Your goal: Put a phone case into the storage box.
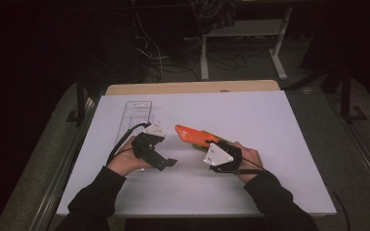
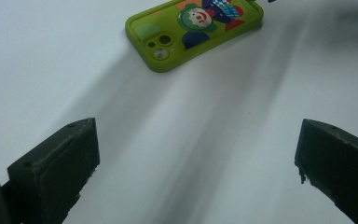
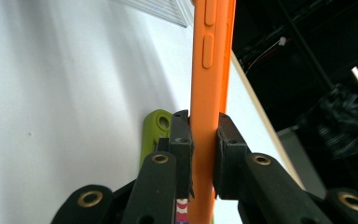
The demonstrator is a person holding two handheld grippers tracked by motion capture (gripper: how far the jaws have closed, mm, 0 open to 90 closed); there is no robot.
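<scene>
My right gripper (image 3: 204, 133) is shut on an orange phone case (image 3: 209, 84), held edge-on above the table; in the high view the orange phone case (image 1: 189, 134) sticks out leftward from the right gripper (image 1: 207, 144). Under it lies a green phone case (image 2: 196, 30) with a clown picture, flat on the white table (image 2: 214, 140); a strip of the green phone case (image 3: 156, 128) shows beside the jaws, and a sliver of the green phone case (image 1: 211, 136) peeks out in the high view. My left gripper (image 2: 196, 163) stands open over bare table, left of the cases, seen as the left gripper (image 1: 168, 162) in the high view.
A clear plastic tray (image 1: 136, 118) lies at the table's back left, behind the left hand. The white table top (image 1: 270, 144) has free room on the right and front. Beyond the far edge are desk legs (image 1: 279, 53) and cables on a dark floor.
</scene>
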